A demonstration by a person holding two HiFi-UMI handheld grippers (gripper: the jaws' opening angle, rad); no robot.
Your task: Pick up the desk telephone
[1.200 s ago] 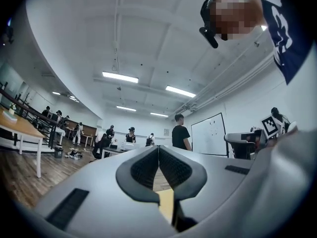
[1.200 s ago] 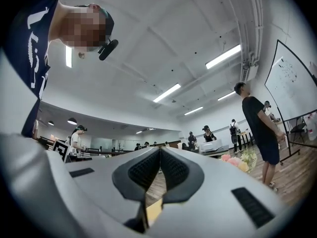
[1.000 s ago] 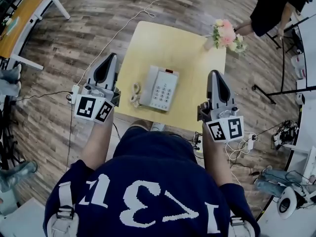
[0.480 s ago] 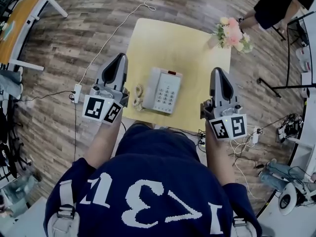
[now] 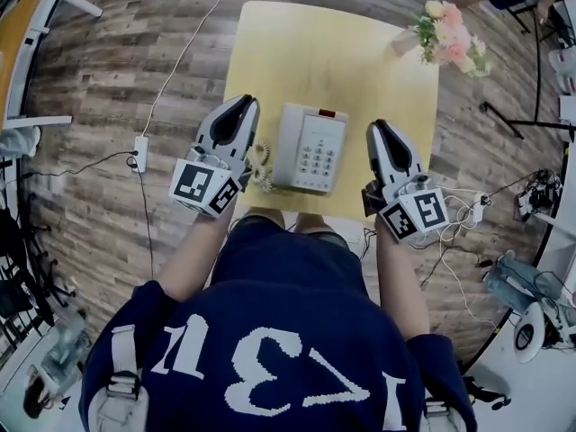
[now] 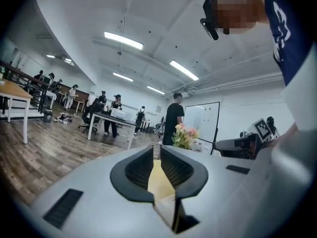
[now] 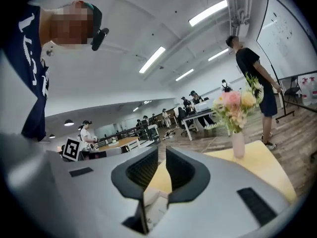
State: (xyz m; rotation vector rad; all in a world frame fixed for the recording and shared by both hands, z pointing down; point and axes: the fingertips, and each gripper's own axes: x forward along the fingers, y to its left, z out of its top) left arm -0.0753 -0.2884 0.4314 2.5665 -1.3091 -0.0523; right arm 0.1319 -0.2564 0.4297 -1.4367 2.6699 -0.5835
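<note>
Desk telephone [image 5: 310, 148] sits centre frame in the head view, near the lower edge of the yellow surface [image 5: 333, 43], keypad up. Left gripper [image 5: 241, 106] is just beside its left flank, right gripper [image 5: 378, 131] just beside its right flank. Neither touches it, as far as I can tell. Both have jaws drawn together with only a sliver between and nothing in them; each gripper view shows just bare surface through the slit. Coiled cord [image 5: 261, 165] bunches at the phone's lower left, by the left gripper. Flower vase [image 5: 453, 36] is upper right, well apart.

Handling guess: rigid plastic shell, light to moderate weight, smooth sides, so likely slippery. Handset [image 5: 288, 145] only rests in its cradle and will probably fall off if the base tilts. The base looks too wide for one jaw pair. I'd press the closed grippers against opposite flanks, low on the base, squeeze inward and lift level. Mind the cord snagging.
</note>
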